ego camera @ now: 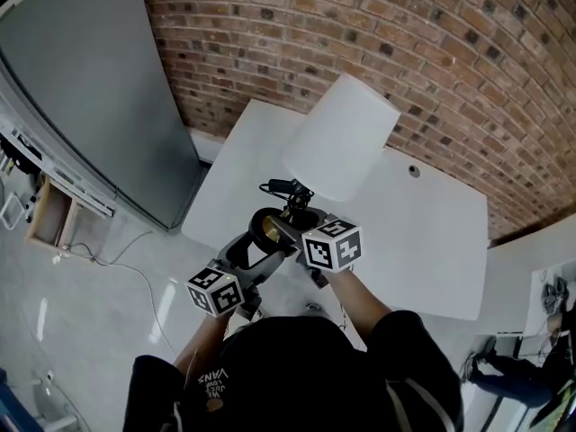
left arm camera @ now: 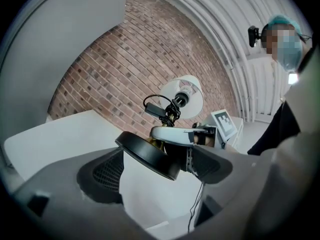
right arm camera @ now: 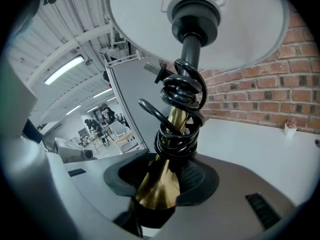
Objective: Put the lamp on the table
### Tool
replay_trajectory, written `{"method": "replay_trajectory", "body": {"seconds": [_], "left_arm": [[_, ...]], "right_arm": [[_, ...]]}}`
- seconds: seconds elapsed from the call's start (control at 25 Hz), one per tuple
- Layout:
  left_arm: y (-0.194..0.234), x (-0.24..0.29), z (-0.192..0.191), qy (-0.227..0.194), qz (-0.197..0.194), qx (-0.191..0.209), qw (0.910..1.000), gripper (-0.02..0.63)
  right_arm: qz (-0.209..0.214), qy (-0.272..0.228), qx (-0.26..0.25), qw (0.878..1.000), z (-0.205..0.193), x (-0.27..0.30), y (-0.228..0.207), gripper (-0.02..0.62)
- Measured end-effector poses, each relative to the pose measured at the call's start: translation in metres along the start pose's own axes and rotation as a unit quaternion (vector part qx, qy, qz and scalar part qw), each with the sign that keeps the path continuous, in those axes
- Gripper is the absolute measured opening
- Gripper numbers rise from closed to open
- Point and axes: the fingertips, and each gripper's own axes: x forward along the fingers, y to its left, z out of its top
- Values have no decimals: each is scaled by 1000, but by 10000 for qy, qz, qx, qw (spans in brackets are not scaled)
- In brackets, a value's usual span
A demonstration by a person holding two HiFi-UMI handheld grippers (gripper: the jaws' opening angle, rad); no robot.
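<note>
A lamp with a white shade (ego camera: pixel 342 138), a brass stem and a round black base (ego camera: pixel 267 228) is held tilted over the near edge of the white table (ego camera: pixel 423 241). My left gripper (ego camera: pixel 255 252) is shut on the rim of the black base (left arm camera: pixel 147 154), which lies between its jaws. My right gripper (ego camera: pixel 292 229) is shut on the brass stem (right arm camera: pixel 162 184), just below the coiled black cord (right arm camera: pixel 180 114). The shade (right arm camera: pixel 200 29) fills the top of the right gripper view. In the left gripper view the right gripper (left arm camera: pixel 172 134) shows behind the base.
A brick wall (ego camera: pixel 405 43) runs behind the table. A tall grey cabinet (ego camera: pixel 81 88) stands to the left, with a cable (ego camera: pixel 126 264) on the floor beside it. The tabletop has a small hole (ego camera: pixel 413 171) near the wall.
</note>
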Motion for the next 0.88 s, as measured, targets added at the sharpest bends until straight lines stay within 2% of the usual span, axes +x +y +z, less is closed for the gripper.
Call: {"method": "replay_trajectory", "body": {"seconds": [0.4,0.88], "left_arm": [[19,-24,-5,309,-300,-83,9990,423],[44,26,13,405,-277,129,9987,408]], "right_arm": [[-394,-32,285,9988,-16,17,14,161],[-519,18,9,9987,16,33,-31,158]]}}
